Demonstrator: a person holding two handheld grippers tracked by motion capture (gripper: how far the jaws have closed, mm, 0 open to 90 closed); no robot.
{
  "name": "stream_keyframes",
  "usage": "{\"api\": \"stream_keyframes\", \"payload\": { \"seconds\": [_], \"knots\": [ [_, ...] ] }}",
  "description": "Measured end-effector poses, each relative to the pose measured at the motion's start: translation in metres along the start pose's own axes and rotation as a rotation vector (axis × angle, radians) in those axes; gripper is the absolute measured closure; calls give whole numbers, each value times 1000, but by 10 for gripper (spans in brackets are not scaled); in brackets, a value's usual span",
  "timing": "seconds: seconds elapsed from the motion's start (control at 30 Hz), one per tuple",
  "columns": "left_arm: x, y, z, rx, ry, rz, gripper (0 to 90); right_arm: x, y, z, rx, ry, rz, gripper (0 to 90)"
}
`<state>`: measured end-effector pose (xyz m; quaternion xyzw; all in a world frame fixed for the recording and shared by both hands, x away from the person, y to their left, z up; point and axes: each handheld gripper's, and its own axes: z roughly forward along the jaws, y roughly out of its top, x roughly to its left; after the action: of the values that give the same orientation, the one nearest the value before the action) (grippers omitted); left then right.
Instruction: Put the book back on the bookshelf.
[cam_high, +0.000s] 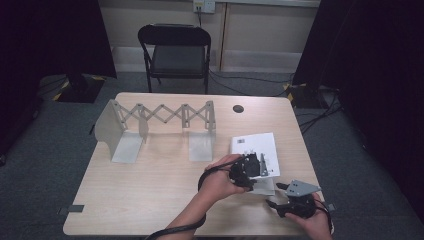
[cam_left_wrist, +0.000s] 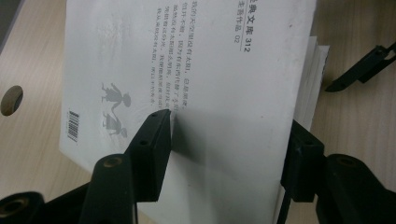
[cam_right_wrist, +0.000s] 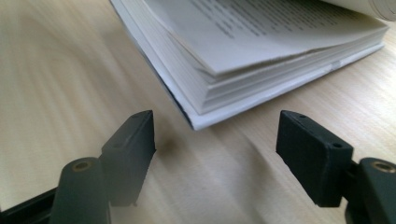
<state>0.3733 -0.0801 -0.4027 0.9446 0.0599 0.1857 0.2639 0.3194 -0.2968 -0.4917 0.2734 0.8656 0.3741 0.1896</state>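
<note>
The white book (cam_high: 255, 145) lies on the table (cam_high: 150, 200) at its right front, and the left gripper (cam_left_wrist: 224, 154) is clenched on the raised cover with one jaw on top and one at the edge, so the thin cover may crease or slip free as it lifts; the right gripper (cam_right_wrist: 215, 144) waits released just before the page block, which could slide away unpinned
</note>
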Motion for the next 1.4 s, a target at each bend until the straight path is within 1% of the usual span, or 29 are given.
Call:
{"api": "stream_keyframes", "payload": {
  "seconds": [0.1,0.17,0.3,0.33,0.4,0.47,0.53,0.57,0.63,0.67,0.7,0.73,0.77,0.8,0.83,0.87,0.93,1.0,1.07,1.13,1.17,1.2,1.3,1.33,1.37,1.4],
  "knots": [
    [2,2,-1,1,-8,-6,436,-1,0,4,6,-20,-14,301],
    [4,2,-1,3,-12,-5,436,-3,1,6,0,-25,-12,303],
    [7,4,-3,3,-21,-18,436,-5,0,9,-17,-40,-8,303],
    [8,5,-4,5,-22,-19,440,-5,0,9,-23,-50,-8,304],
    [9,5,-4,10,-26,-17,440,-7,1,11,-27,-55,-8,305],
    [10,6,-4,15,-30,-16,440,-8,2,14,-30,-67,-25,323],
    [10,7,-4,21,-31,-14,440,-9,4,15,-38,-70,-43,361],
    [10,7,-4,22,-31,-13,440,-8,4,16,-42,-67,-52,363],
    [10,7,-4,20,-30,-9,440,-9,5,17,-41,-70,-51,363],
    [9,7,-4,20,-32,-21,440,-10,5,17,-42,-71,-46,363],
    [8,7,-4,20,-29,-22,440,-10,5,17,-47,-81,-50,363],
    [8,6,-3,22,-29,-14,441,-11,5,16,-59,-89,-51,362],
    [8,6,-3,19,-26,-16,440,-12,6,16,-71,-96,-53,361],
    [8,6,-3,15,-27,-22,441,-13,7,17,-68,-110,-73,351],
    [8,6,-3,18,-28,-22,441,-13,9,18,-62,-110,-85,352],
    [8,7,-4,24,-24,-11,444,-12,11,19,-67,-102,-101,353],
    [7,9,-4,34,-20,-6,451,-10,13,19,-78,-118,-126,356],
    [6,10,-4,42,-21,-7,455,-9,13,18,-95,-129,-131,357],
    [7,11,-5,44,-14,0,463,-9,15,17,-94,-135,-141,360],
    [6,13,-7,46,-12,-7,475,-8,17,15,-107,-143,-149,361],
    [6,15,-9,52,-15,1,478,-8,17,13,-113,-143,-145,363],
    [5,16,-11,50,-19,-8,479,-8,17,11,-120,-141,-144,361],
    [2,19,-18,41,-35,-16,484,-4,18,2,-137,-129,-150,369],
    [1,20,-20,41,-40,-20,486,-2,18,-2,-138,-136,-162,359],
    [0,22,-21,48,-40,-12,487,0,19,-4,-137,-146,-169,356],
    [0,23,-21,52,-39,-7,488,1,19,-6,-136,-146,-172,353]
  ]
}}
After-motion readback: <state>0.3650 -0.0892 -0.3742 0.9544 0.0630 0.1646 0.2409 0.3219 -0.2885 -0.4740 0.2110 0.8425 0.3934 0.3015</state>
